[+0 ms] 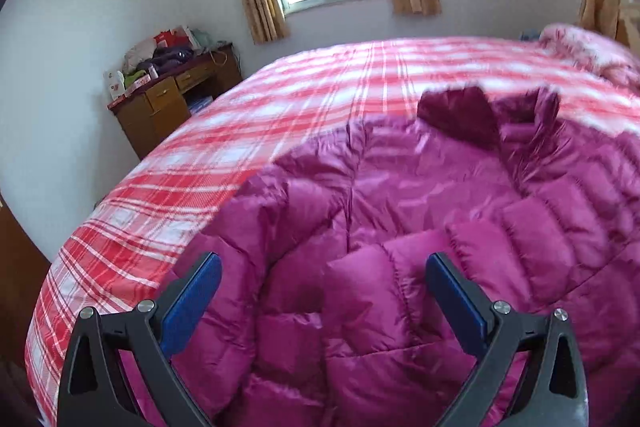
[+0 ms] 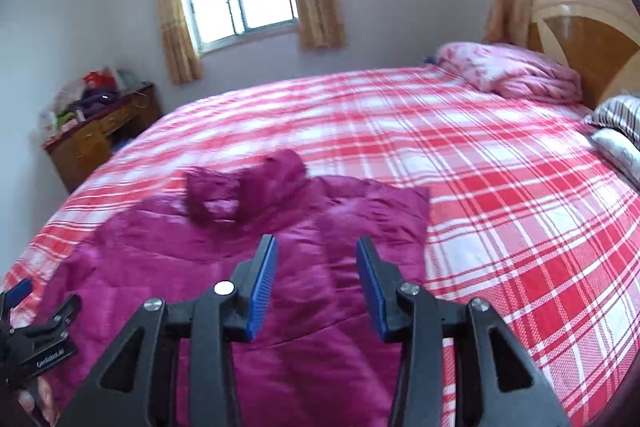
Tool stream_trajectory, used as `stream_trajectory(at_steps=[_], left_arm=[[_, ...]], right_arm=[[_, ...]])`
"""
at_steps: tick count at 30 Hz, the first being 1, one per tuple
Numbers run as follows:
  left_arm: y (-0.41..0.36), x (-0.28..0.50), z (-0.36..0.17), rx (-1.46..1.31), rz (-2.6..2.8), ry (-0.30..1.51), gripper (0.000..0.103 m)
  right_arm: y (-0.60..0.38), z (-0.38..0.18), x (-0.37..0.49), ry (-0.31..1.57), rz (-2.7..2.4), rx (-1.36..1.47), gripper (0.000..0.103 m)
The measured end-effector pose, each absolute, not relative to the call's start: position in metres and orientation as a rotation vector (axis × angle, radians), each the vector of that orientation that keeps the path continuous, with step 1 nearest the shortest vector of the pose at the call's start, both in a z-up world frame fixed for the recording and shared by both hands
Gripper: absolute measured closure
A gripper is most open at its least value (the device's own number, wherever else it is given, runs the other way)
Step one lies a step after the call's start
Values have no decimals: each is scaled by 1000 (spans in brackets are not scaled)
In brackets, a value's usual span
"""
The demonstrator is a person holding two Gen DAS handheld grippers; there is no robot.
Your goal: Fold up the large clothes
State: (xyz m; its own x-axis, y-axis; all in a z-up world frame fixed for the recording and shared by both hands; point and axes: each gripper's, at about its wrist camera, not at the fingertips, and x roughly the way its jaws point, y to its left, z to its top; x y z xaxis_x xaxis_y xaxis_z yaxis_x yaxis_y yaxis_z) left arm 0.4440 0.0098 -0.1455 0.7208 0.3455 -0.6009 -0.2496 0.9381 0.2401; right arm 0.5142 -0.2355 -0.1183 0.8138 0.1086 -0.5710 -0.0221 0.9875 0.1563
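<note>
Magenta puffer jacket (image 1: 420,227) spread flat on plaid bedsheet (image 2: 500,187), directly under both claws. Left gripper (image 1: 324,259) spread wide, nothing pinched. Right gripper (image 2: 316,247) part-open, nothing between pads. Bare sheet right of jacket up to pink quilt (image 2: 516,71).

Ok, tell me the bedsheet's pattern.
Red and white plaid bedsheet, clearest in the right wrist view.

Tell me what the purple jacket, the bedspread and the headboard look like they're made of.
Jacket: likely nylon or polyester shell, glossy, quilted into puffy padded sections. Bedspread: apparently woven cotton, matte, red and white plaid. Headboard: seemingly varnished wood, two tan tones with a sheen.
</note>
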Motion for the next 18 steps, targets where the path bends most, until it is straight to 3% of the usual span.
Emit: stream_trajectory(at_steps=[9,18], left_arm=[[25,473,-181,50,275,842,1],[22,476,-187,46,280,868,1]], right_arm=[[-255,-164,536,808,90,206,59],[-248,-168,530,835,75,177,58]])
